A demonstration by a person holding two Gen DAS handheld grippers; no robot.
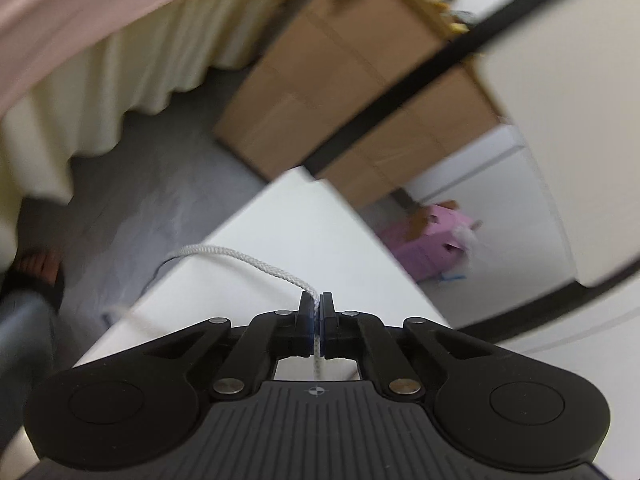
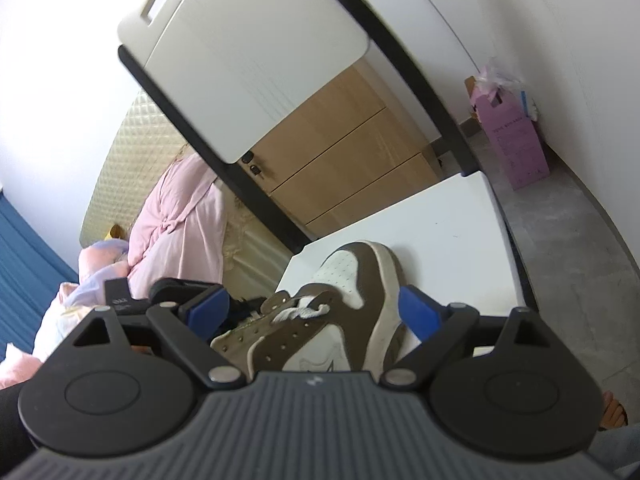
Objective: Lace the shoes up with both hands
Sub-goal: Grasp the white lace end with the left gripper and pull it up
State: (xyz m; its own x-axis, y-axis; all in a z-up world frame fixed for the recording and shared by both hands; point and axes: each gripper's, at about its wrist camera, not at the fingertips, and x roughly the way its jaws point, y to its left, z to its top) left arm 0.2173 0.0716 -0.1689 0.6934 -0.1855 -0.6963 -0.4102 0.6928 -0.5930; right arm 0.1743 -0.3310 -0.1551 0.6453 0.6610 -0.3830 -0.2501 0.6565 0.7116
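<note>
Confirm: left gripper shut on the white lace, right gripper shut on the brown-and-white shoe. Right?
Not quite. The left gripper is shut on the white lace, but the right gripper is open: the right wrist view shows its blue pads apart on either side of the brown-and-white shoe.

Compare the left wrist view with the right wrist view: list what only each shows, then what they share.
Only the left wrist view: the left hand-held gripper shut on the white lace, which trails off over the table edge.

Only the right wrist view: the right hand-held gripper, jaws wide open either side of the brown and white shoe lying on the table, plus a blue panel at the left edge.

Both: the white table, the wooden cabinet, the pink box on the grey floor, and pink fabric.
</note>
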